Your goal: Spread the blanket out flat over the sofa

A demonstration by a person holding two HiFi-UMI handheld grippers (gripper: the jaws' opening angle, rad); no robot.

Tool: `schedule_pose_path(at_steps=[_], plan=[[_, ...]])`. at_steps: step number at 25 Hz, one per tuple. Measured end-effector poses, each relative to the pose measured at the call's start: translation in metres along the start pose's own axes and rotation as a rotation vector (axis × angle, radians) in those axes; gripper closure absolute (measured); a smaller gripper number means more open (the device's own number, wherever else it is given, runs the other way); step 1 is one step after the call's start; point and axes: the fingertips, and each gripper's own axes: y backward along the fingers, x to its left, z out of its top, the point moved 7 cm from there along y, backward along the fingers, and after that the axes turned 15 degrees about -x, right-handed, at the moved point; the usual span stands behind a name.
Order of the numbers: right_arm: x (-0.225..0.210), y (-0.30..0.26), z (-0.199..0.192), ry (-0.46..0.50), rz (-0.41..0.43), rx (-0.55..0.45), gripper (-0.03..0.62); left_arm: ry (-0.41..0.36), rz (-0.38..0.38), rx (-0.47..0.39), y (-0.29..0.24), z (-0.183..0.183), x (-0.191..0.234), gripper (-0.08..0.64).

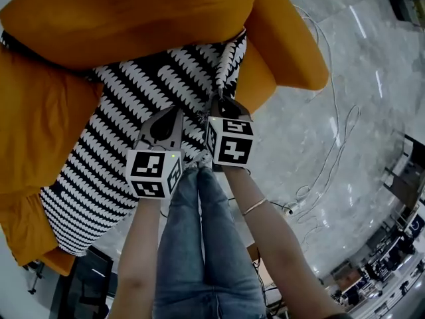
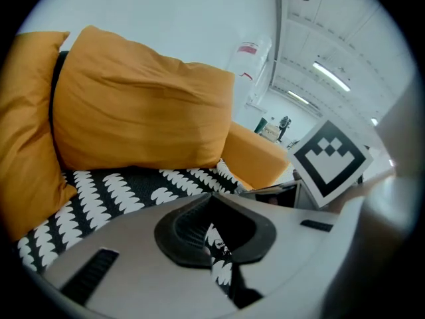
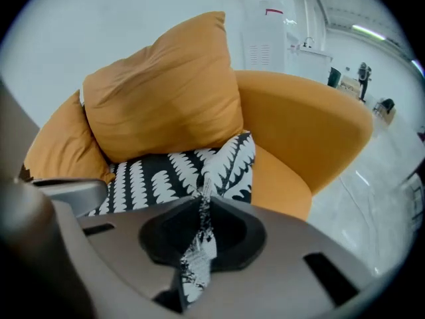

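Jaws of the left gripper (image 1: pixel 175 115) and the right gripper (image 1: pixel 218 105) each clamp a fold of the black-and-white patterned blanket (image 1: pixel 126 105). It lies on the orange sofa (image 1: pixel 40 131) seat, below a back cushion (image 1: pixel 133 12).

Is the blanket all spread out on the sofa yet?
Almost. The blanket already covers most of the sofa seat. Right now the left gripper and the right gripper each have their jaws pinched on its front edge. Left to do: the corner by the armrest is bunched up, so it probably needs pulling flat before letting go.
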Motion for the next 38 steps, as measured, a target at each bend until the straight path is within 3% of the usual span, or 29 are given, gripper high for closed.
schedule_pose_path(at_steps=[7, 14, 18, 23, 31, 38], plan=[[-0.039, 0.056, 0.025, -0.069, -0.031, -0.032, 0.553, -0.048, -0.075, 0.030, 0.003, 0.029, -0.061, 0.541], [-0.085, 0.047, 0.002, -0.133, -0.102, -0.083, 0.554, -0.093, -0.188, 0.056, -0.036, -0.002, -0.077, 0.541], [-0.108, 0.037, 0.007, -0.127, -0.085, -0.086, 0.553, -0.093, -0.189, 0.057, -0.052, -0.005, -0.088, 0.541], [-0.132, 0.035, 0.008, -0.171, -0.122, -0.088, 0.552, -0.128, -0.239, 0.105, -0.064, -0.004, -0.100, 0.541], [-0.178, 0.028, 0.004, -0.203, -0.141, -0.075, 0.552, -0.137, -0.252, 0.115, -0.093, -0.008, -0.128, 0.541], [-0.203, 0.016, -0.016, -0.197, -0.139, -0.069, 0.552, -0.139, -0.266, 0.123, -0.113, -0.024, -0.144, 0.541]])
